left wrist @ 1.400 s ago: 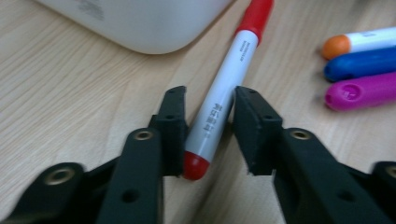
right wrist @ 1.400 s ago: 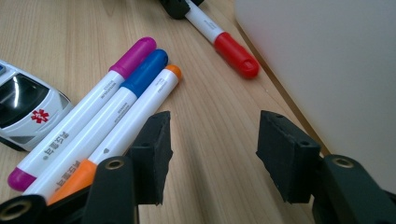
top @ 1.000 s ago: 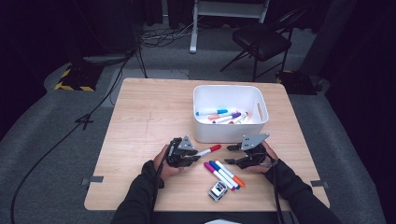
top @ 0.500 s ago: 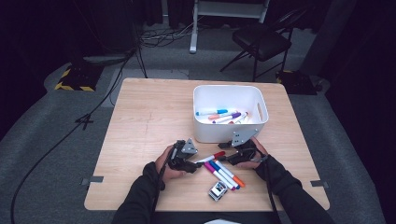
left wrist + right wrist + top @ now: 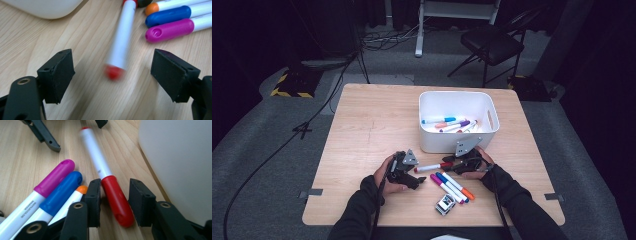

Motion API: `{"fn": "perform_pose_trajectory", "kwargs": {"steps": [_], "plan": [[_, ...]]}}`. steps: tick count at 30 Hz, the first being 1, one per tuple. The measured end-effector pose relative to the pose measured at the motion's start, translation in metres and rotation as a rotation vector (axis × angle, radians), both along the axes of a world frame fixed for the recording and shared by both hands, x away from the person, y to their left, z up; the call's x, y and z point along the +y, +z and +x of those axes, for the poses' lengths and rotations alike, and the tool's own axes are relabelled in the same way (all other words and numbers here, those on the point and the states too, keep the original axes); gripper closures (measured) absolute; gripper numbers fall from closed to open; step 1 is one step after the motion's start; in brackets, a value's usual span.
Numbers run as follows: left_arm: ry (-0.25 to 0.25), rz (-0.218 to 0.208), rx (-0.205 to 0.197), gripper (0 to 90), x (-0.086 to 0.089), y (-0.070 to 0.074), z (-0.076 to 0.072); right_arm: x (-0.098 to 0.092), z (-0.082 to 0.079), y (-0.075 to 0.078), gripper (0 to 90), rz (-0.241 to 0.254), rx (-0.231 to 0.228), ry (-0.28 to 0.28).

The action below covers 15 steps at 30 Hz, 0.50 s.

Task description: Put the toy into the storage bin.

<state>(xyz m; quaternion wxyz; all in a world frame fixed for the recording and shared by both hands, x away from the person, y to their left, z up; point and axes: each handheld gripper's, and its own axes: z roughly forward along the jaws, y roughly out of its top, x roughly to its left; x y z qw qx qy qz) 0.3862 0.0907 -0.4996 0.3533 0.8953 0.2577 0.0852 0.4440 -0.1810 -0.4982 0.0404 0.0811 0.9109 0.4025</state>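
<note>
While its barrel lies free, red marker's cap (image 5: 116, 200) sits between right gripper (image 5: 115, 195) fingers (image 5: 93, 200).

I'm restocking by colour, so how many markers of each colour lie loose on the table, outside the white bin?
red marker: 1
magenta marker: 1
blue marker: 1
orange marker: 1
Total: 4

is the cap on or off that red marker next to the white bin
On. The red cap sits flush on the white barrel of the red marker, with no gap at the joint and no writing tip bare.
</note>
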Motion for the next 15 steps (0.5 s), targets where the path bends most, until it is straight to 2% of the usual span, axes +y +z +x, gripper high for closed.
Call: {"fn": "perform_pose_trajectory", "kwargs": {"steps": [5, 6, 11, 12, 15], "plan": [[0.026, 0.015, 0.006, 18.8, 0.010, 0.001, -0.003, -0.002, -0.002, -0.001, 73.3, 0.014, -0.009, 0.015], [0.029, 0.016, 0.012, 18.7, 0.012, 0.001, -0.004, -0.002, -0.004, -0.001, 74.6, 0.010, 0.000, 0.005], [0.071, 0.017, -0.001, 17.9, 0.025, 0.001, -0.011, -0.005, -0.006, -0.001, 75.0, 0.007, -0.006, 0.010], [0.076, 0.009, 0.011, 17.8, 0.026, 0.000, -0.013, -0.006, -0.006, -0.001, 75.1, 0.009, -0.007, 0.007], [0.096, 0.000, -0.017, 17.0, 0.032, -0.002, -0.019, -0.008, -0.009, 0.000, 75.1, 0.000, -0.014, -0.002]]}}
